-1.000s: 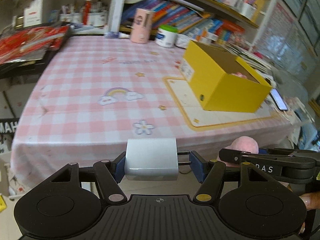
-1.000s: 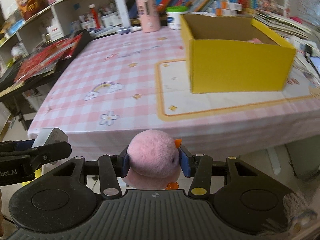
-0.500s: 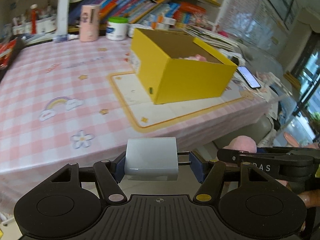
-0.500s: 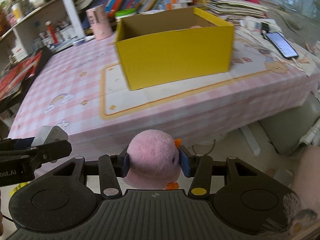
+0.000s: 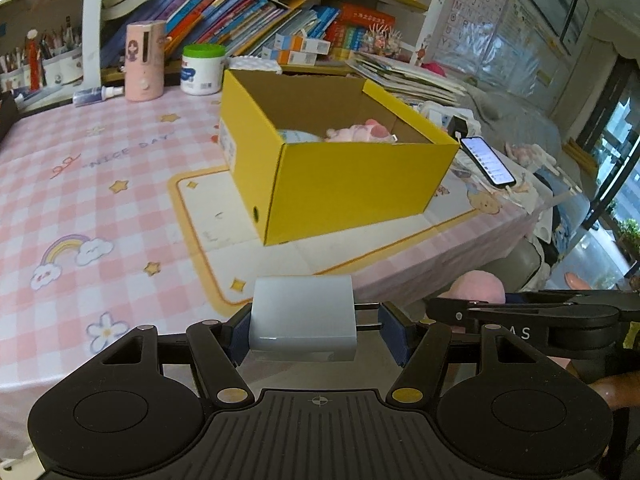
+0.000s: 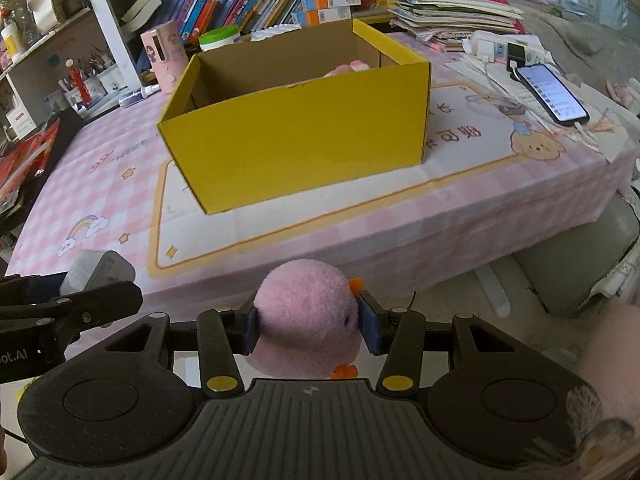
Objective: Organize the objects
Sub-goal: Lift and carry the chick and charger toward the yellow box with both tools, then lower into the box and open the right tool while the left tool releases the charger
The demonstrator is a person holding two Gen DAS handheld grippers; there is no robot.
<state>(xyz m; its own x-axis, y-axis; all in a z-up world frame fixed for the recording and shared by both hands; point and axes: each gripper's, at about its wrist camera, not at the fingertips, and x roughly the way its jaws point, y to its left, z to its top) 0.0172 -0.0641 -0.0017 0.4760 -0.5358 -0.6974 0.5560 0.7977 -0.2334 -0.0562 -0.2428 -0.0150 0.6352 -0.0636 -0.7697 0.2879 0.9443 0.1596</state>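
Note:
My left gripper (image 5: 316, 330) is shut on a white plug-in charger (image 5: 302, 318), its two prongs pointing at the right finger. My right gripper (image 6: 310, 320) is shut on a pink plush chick (image 6: 306, 320) with an orange beak. Both are held in front of the table's near edge, short of the open yellow cardboard box (image 5: 352, 184) (image 6: 296, 140). Inside the box lie a pink plush toy (image 5: 360, 134) and something pale blue. Each gripper shows at the side of the other's view, the left gripper (image 6: 68, 304) and the right gripper (image 5: 520, 316).
The box stands on a cream mat on a pink checked tablecloth (image 5: 80, 184). A phone (image 6: 552, 94) on a cable lies at the right. A pink canister (image 5: 144, 62) and a white jar (image 5: 202, 68) stand at the back before bookshelves. A person's hand (image 5: 616, 388) holds the right gripper.
Both grippers have swung to the right along the table's front, so the yellow box now sits ahead of them and closer. Both grips are unchanged.

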